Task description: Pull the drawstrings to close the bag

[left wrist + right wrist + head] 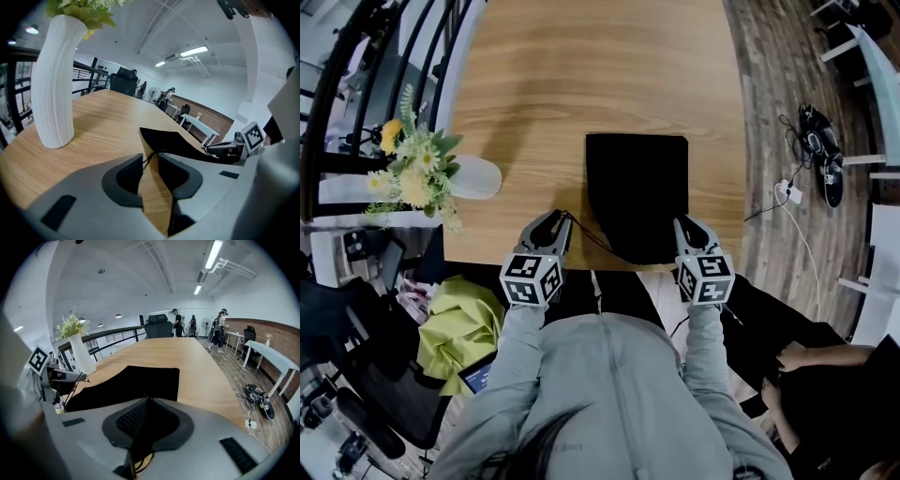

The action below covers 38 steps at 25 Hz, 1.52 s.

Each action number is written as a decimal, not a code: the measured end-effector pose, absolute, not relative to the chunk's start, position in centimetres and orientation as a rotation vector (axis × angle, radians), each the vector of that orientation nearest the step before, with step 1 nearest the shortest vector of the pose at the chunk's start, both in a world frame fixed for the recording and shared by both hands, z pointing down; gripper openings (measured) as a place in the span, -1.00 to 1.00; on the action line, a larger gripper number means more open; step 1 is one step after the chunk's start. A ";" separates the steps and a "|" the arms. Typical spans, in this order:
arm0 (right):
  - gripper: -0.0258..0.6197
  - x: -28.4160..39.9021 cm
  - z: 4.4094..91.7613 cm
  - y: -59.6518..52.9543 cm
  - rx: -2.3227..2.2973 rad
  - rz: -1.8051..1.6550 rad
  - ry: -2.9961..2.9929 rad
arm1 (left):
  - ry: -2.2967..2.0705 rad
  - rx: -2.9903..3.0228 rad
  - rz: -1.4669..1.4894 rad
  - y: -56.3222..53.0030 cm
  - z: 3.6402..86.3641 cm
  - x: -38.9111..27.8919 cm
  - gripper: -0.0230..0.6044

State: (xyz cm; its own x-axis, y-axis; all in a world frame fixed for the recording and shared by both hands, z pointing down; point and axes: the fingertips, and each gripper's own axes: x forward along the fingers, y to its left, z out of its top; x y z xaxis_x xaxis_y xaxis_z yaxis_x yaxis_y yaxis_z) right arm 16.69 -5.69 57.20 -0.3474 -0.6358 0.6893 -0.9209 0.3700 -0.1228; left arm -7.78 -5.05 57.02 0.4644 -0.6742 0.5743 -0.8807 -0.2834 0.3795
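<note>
Wooden table (609,75), one bag (636,192): right gripper (681,223) pinches a drawstring (142,467), left gripper (562,217) stands narrowly open.

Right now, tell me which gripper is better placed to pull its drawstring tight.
Right. The right gripper has its jaws shut on a thin black drawstring by the flat black fabric bag's near corner, ready to pull. The left gripper has jaws apart, the other black drawstring loose between them.

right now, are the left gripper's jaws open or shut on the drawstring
Open. The left gripper has its jaws apart, table showing between them; the drawstring runs through the gap, not pinched.
</note>
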 end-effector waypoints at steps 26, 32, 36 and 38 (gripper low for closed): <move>-0.55 14.0 44.7 -13.3 1.421 0.441 -2.375 | -1.406 2.308 0.128 -12.2 43.9 -7.6 -0.38; -0.56 12.6 41.1 -14.6 1.395 0.364 -2.473 | -1.465 2.359 0.066 -13.0 40.3 -7.6 -0.38; -0.61 12.1 39.4 -14.9 1.377 0.350 -2.525 | -1.502 2.367 0.052 -13.1 39.1 -7.7 -0.42; -0.65 12.2 38.6 -14.8 1.384 0.338 -2.547 | -1.522 2.377 0.051 -13.0 38.5 -7.7 -0.53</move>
State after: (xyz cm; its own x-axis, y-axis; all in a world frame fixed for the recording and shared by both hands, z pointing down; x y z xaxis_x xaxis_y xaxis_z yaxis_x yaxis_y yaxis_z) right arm 12.18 -14.80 38.58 -0.5308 -0.7920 0.3017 -0.8432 0.5292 -0.0946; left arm -7.69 -12.97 38.54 0.4325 -0.8796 0.1983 -0.8909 -0.3830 0.2443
